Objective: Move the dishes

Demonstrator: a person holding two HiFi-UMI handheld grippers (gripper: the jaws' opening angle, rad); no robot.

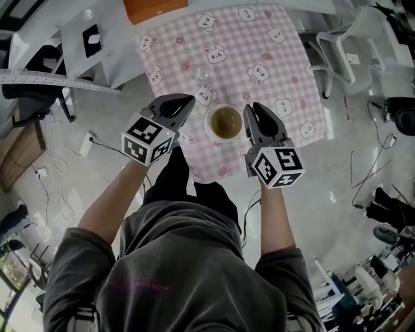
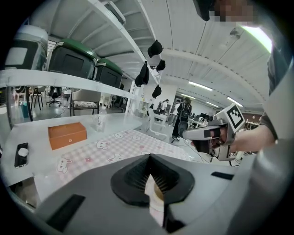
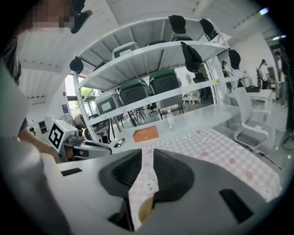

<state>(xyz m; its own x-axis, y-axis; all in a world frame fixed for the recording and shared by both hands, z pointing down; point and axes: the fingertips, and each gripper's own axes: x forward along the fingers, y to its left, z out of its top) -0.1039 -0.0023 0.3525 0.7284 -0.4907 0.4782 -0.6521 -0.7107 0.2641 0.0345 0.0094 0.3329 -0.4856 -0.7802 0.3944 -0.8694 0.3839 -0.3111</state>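
Note:
A white bowl (image 1: 224,123) with a brownish inside sits near the front edge of the pink checked tablecloth (image 1: 279,71). My left gripper (image 1: 189,101) hovers just left of the bowl, its jaws shut on nothing. My right gripper (image 1: 250,111) hangs at the bowl's right side, its jaws a little apart with only cloth showing between them. In the left gripper view the bowl (image 2: 159,194) peeks out below the closed left gripper (image 2: 149,158). In the right gripper view the bowl (image 3: 144,209) shows under the right gripper (image 3: 146,153).
An orange box (image 1: 154,8) lies at the table's far edge, with a clear glass (image 1: 203,76) behind the bowl. A small bottle (image 2: 99,120) stands on the bare tabletop. White chairs (image 1: 347,39) stand right of the table, and shelves with bins (image 3: 151,87) rise behind it.

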